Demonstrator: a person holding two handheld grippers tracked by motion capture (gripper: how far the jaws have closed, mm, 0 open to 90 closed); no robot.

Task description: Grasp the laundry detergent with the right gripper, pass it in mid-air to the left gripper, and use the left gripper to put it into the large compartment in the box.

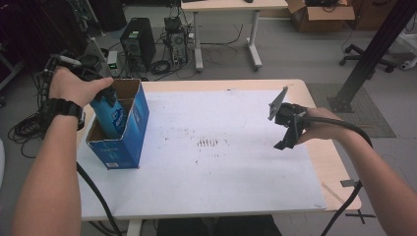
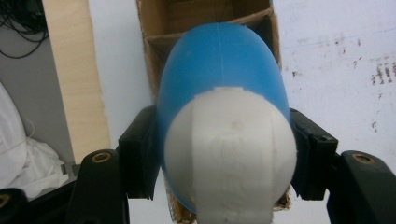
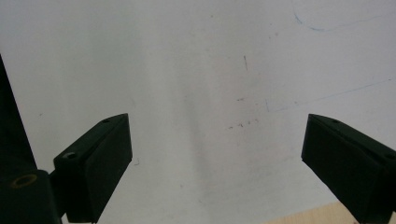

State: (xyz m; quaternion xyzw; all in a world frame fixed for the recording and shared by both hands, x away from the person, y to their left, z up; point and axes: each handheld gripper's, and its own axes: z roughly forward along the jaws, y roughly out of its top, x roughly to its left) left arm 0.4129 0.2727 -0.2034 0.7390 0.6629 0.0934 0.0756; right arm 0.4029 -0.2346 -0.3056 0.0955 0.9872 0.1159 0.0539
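The left gripper (image 2: 224,158) clamped a blue plastic bottle with a white cap (image 2: 222,93), its lower part sunk inside the open blue cardboard box (image 1: 129,129) at the counter's (image 1: 314,147) left edge. Well right of that box, the right gripper (image 3: 215,154) hovered over the white sheet (image 3: 196,70) with jaws spread wide, holding nothing.

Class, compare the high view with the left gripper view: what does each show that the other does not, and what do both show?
High view alone: the right gripper, jaws open, above the white table sheet, and floor clutter behind.

Left gripper view alone: the bottle's white cap, and both pads pressed against its sides.

Both: the blue bottle held by the left gripper, partly inside the open blue box.
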